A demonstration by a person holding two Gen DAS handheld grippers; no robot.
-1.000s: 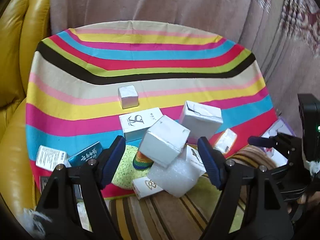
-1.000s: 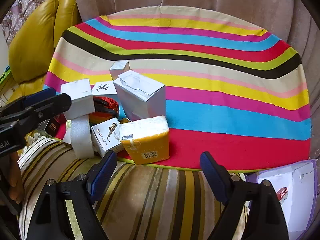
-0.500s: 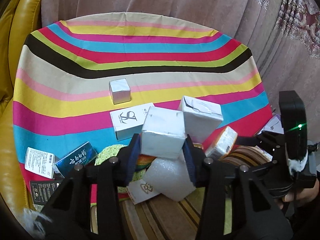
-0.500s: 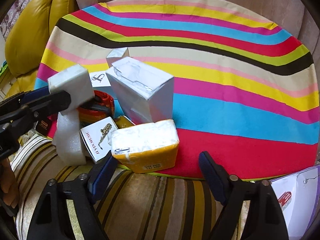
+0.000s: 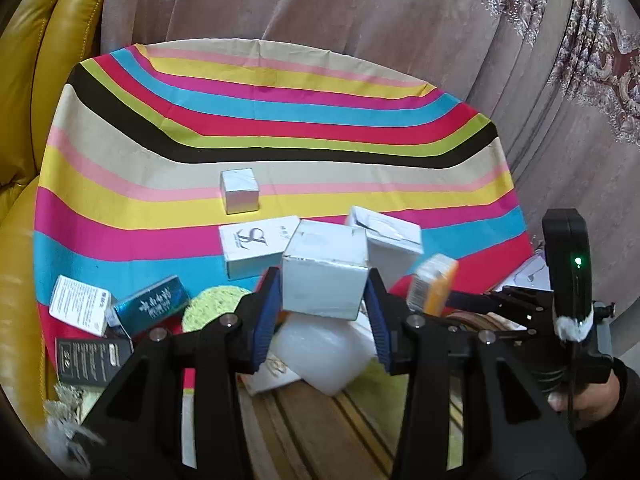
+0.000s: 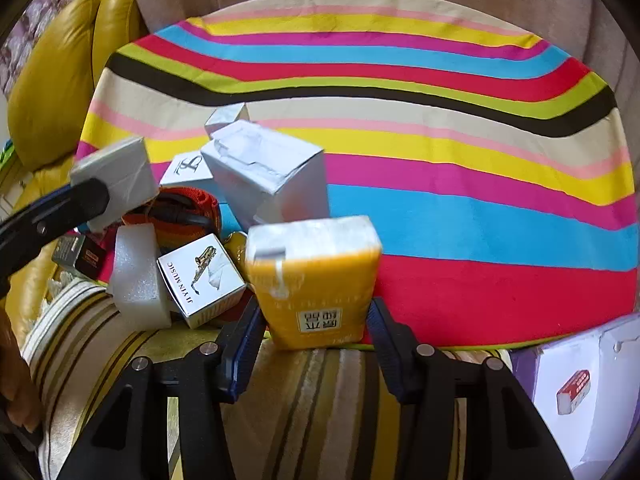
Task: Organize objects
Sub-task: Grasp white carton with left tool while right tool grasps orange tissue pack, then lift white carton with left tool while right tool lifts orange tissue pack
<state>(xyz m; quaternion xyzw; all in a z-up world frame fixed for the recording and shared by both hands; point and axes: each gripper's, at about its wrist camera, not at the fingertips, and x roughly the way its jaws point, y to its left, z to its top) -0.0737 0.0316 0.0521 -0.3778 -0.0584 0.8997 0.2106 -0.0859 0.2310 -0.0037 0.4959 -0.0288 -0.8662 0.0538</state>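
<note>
My left gripper (image 5: 323,312) is shut on a white cube box (image 5: 326,272) and holds it above the pile; the box also shows in the right wrist view (image 6: 116,178). My right gripper (image 6: 316,324) is shut on a yellow tissue pack (image 6: 316,276) at the near edge of the striped cloth (image 6: 440,152); the pack also shows in the left wrist view (image 5: 434,286). The pile holds a tall white box (image 6: 268,172), a saxophone-print box (image 6: 200,276), a white foam block (image 6: 136,276) and a lettered white box (image 5: 256,244).
A small silver cube (image 5: 239,191) stands alone mid-cloth. A teal box (image 5: 150,306), a white leaflet box (image 5: 78,306) and a black box (image 5: 92,358) lie at the left edge. A yellow sofa (image 5: 24,100) is at left, a curtain (image 5: 360,20) behind, a white bag (image 6: 580,392) at right.
My left gripper closed on the white cube box and lifted it. My right gripper moved forward and closed on the yellow tissue pack.
</note>
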